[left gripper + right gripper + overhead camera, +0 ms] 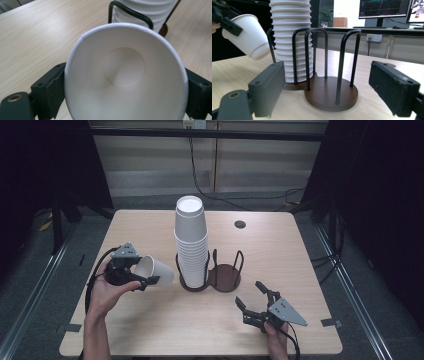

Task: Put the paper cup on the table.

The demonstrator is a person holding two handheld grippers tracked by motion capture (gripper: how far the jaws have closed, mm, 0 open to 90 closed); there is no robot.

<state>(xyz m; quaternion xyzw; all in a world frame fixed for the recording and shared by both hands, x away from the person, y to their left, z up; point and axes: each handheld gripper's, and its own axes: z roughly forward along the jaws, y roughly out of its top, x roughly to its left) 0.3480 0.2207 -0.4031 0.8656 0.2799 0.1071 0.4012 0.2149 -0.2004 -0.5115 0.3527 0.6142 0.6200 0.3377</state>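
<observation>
My left gripper (pixel 145 271) is shut on a white paper cup (pixel 156 270), held on its side above the table's left half, base toward the cup stack. In the left gripper view the cup's open mouth (pixel 125 75) faces the camera, with the black pads (pixel 51 86) pressing its rim from both sides. A tall stack of upturned white cups (pixel 191 240) stands in the left ring of a dark two-ring holder (pixel 226 278); the right ring (pixel 332 96) holds nothing. My right gripper (pixel 249 293) rests open near the front right, facing the holder with nothing between its fingers (pixel 270 87).
A round cable hole (pixel 240 224) lies in the tabletop behind the holder. Tape strips mark the front corners (pixel 330 322). Dark curtains and floor cables surround the wooden table (pixel 280 250). Monitors (pixel 384 8) stand on a desk beyond.
</observation>
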